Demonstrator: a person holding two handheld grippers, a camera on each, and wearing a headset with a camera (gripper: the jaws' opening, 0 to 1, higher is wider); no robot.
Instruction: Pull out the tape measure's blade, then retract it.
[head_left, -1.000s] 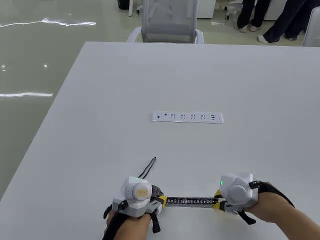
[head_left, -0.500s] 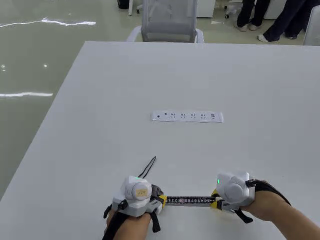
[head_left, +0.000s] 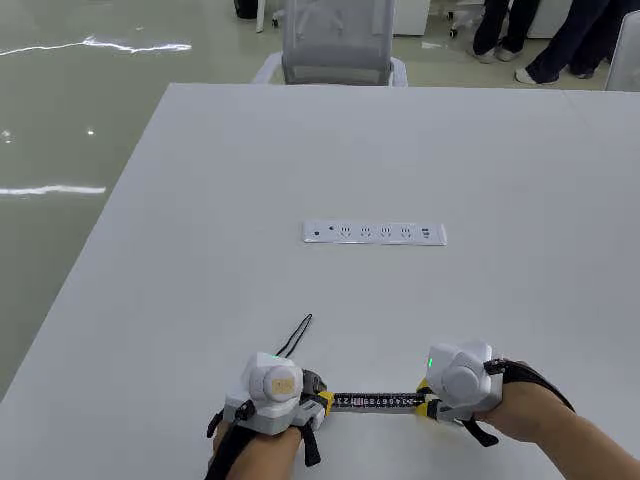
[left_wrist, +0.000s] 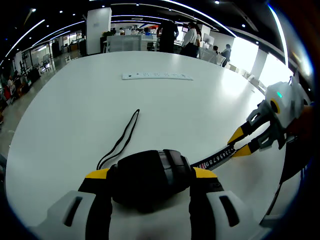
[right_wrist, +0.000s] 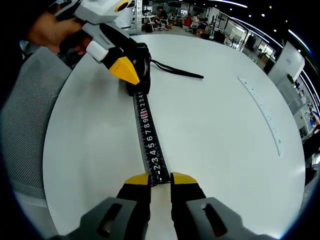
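Yellow fingertips (right_wrist: 137, 179) of the right gripper (right_wrist: 160, 181) are pinched shut on the very end of the blade (right_wrist: 146, 131). The left gripper (head_left: 318, 401) has its two fingers (left_wrist: 97, 174) closed tight around the black tape measure (left_wrist: 150, 182), one on each side. In the head view the tape measure sits low on the white table (head_left: 250, 180), near the person, at about 6 o'clock. The blade lies flat and runs from it toward 3 o'clock to the right gripper. A second ago the right gripper was farther out toward 3 o'clock and more of the blade was showing. Now it has slid in toward 9 o'clock, and the bit of blade between the two grippers is shorter. The left gripper and the tape measure have stayed put. So I think the pulling out is done and the blade is going back in, with the right gripper leading it home slowly so it does not snap. Some blade is still out, so the job is not finished yet. A thin black cord (head_left: 297, 335) trails from the tape measure toward 12 o'clock. Farther up at 12 o'clock lies a white power strip (head_left: 375, 234), well apart from the grippers, and a chair (head_left: 338, 40) stands at the table's far edge.
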